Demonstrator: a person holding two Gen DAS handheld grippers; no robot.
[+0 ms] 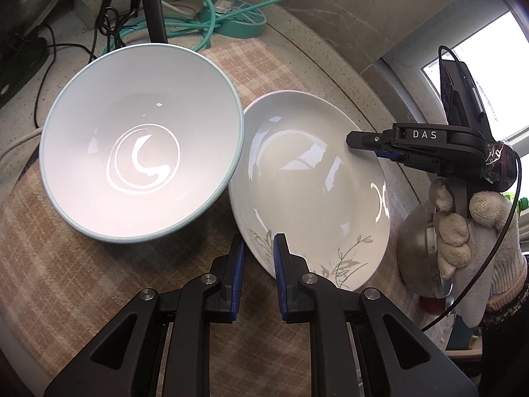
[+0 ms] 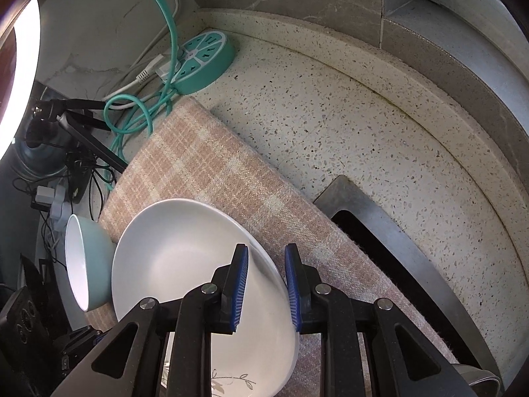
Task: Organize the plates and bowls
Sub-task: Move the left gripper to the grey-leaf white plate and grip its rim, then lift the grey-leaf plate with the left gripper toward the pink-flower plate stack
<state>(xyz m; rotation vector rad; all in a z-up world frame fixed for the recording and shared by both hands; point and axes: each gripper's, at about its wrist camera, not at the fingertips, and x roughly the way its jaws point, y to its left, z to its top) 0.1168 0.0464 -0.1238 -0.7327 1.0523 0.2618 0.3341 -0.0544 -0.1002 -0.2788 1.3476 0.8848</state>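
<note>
The plate (image 2: 185, 264) lies on the checked mat (image 2: 211, 165) beside the bowl (image 1: 139, 142), its far rim standing between the spread fingers of the right hand-held gripper (image 2: 266, 284), while the left hand-held gripper (image 1: 259, 274), also spread, straddles the near rim.

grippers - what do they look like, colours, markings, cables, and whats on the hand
Both are black plastic with silver pivot bolts and blue ribbed pads on the fingers: left gripper, right gripper. Seen from the left wrist, the right gripper bears white "DAS" lettering, a thin black cable and clear tape. The right hand wears a knitted off-white glove.
</note>
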